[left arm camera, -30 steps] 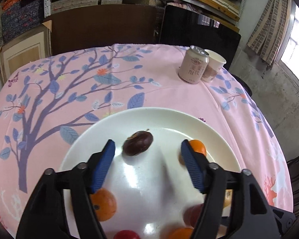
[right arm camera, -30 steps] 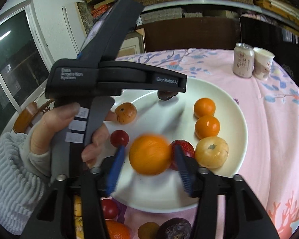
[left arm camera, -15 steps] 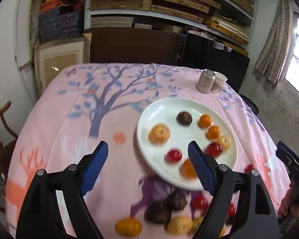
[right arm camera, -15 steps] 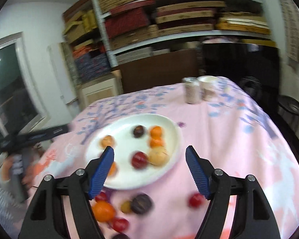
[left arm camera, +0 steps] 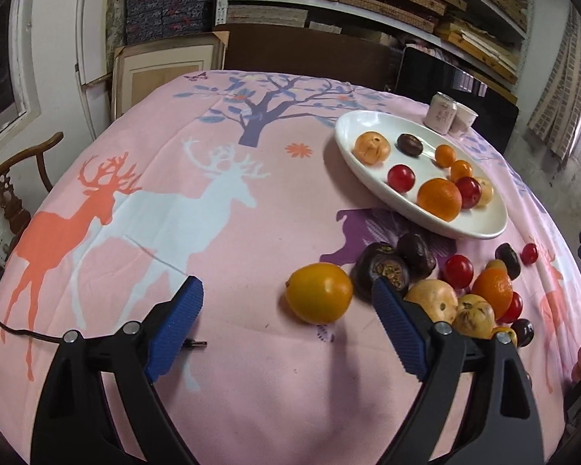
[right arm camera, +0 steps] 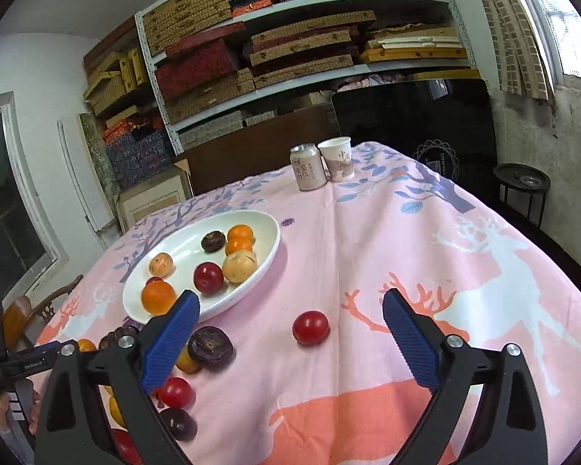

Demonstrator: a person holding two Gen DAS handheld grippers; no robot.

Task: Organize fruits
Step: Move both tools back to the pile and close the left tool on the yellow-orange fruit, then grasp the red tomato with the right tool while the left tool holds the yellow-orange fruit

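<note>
A white plate (left arm camera: 368,124) (right arm camera: 267,248) on the pink cloth holds several fruits, among them a large orange (left arm camera: 439,198) (right arm camera: 158,297) near its front rim. Loose fruits lie on the cloth in front of the plate: a yellow-orange one (left arm camera: 318,298), dark purple ones (left arm camera: 383,271) (right arm camera: 210,347) and a red one (right arm camera: 310,327) lying apart. My left gripper (left arm camera: 286,325) hovers over the cloth with jaws opening; nothing is held, and the yellow-orange fruit lies just ahead of the gap. My right gripper (right arm camera: 290,335) is empty too, its jaws opening, with the red fruit just ahead.
A drink can (left arm camera: 440,112) (right arm camera: 308,167) and a paper cup (left arm camera: 463,119) (right arm camera: 337,159) stand at the table's far side. A thin black cable (left arm camera: 19,333) lies on the cloth at the left. A wooden chair (left arm camera: 15,178) stands beside the table, with shelves behind it.
Both grippers drew back from the plate and opened wider. The right one let go of the large orange, which now rests on the plate. The left one left the dark fruit there.
</note>
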